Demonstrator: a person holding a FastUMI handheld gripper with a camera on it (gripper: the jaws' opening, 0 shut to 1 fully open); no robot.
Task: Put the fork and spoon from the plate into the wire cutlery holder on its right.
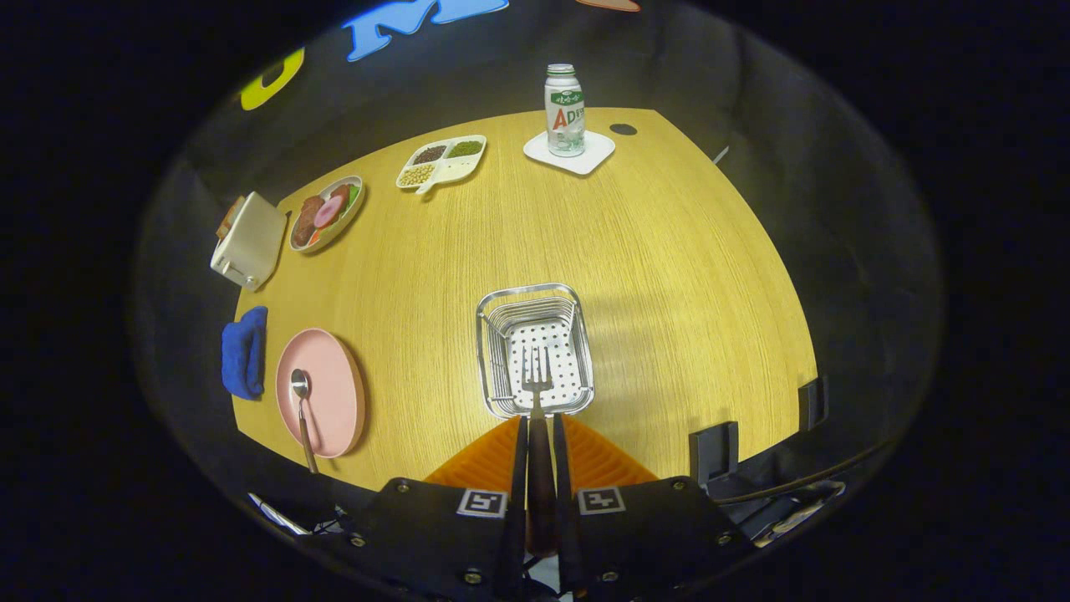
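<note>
One wooden table (669, 276) is being seen from above, its top carrying everything in the scene. Beyond the fingers, the wire cutlery holder (493, 351) is being overhung by the tines of the fork (537, 378), which is being held by its dark handle, both fingers of the gripper (540, 435) being pressed together on it. Well to the holder's left, the pink plate (334, 393) is being occupied by the spoon (302, 410), its handle running out over the plate's near rim. A blue cloth (244, 351) is being kept just beside that plate. Farther off, a toaster (249, 241), a food plate (328, 213), a divided tray (441, 161) and a bottle (565, 110) on a white coaster (595, 152) are being lined along the far side.
</note>
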